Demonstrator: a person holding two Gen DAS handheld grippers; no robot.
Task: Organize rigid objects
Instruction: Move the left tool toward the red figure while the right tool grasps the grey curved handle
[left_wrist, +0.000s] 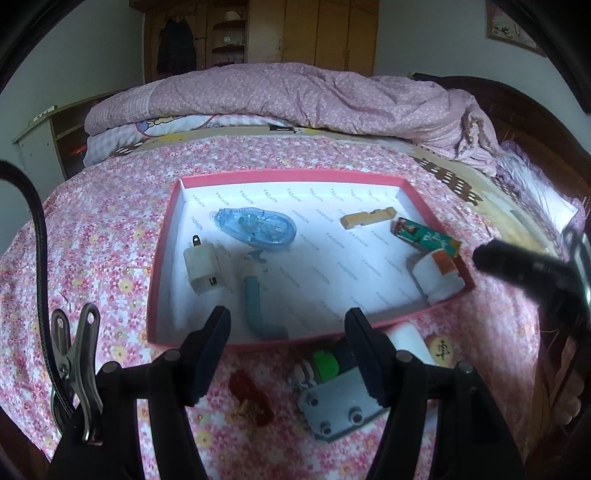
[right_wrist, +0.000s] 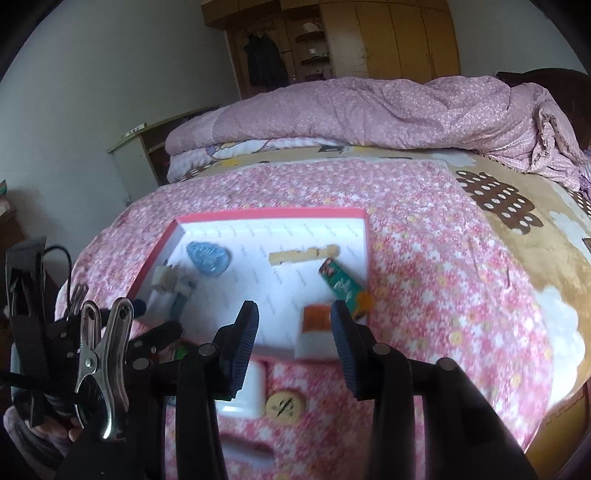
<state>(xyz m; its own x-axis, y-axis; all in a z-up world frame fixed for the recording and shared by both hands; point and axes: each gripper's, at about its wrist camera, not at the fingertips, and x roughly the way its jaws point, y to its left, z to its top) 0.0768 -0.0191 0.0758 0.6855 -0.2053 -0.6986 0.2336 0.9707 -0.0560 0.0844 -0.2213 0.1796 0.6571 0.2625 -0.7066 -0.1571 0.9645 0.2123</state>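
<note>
**A:** Six things lie in the pink-rimmed box (left_wrist: 417, 190) on the bed: one blue correction-tape dispenser (left_wrist: 255, 229), one white plug adapter (left_wrist: 202, 268), one teal curved piece (left_wrist: 258, 306) that I can't name, one wooden block (left_wrist: 367, 218), one green packet (left_wrist: 428, 236) and one white-and-orange bottle (left_wrist: 437, 275) in the near right corner.

**B:** And outside it?

**A:** Five that I can count, on the flowered bedspread (left_wrist: 103, 243) just in front of the box's near wall: one red piece (left_wrist: 249, 397), one grey metal block with screws (left_wrist: 340, 410), one green-and-dark item (left_wrist: 327, 363) touching it, one white container (left_wrist: 404, 338) and one round wooden chess disc (left_wrist: 441, 350).

**B:** So which step is this?

**A:** Between picks, I'd judge. The right gripper (right_wrist: 293, 343) has its fingers parted and nothing between them; the bottle shows in the gap but sits in the box beyond the tips. The left gripper (left_wrist: 288, 354) is released too, fingers wide, hovering over the loose pile.

**B:** Next move?

**A:** Probably lowering onto one loose item. The metal block is nearest the left fingers (left_wrist: 212, 354) but crowded by the green item, so a clean straddle matters. The disc is flat and may call for gripping across its edge.
</note>
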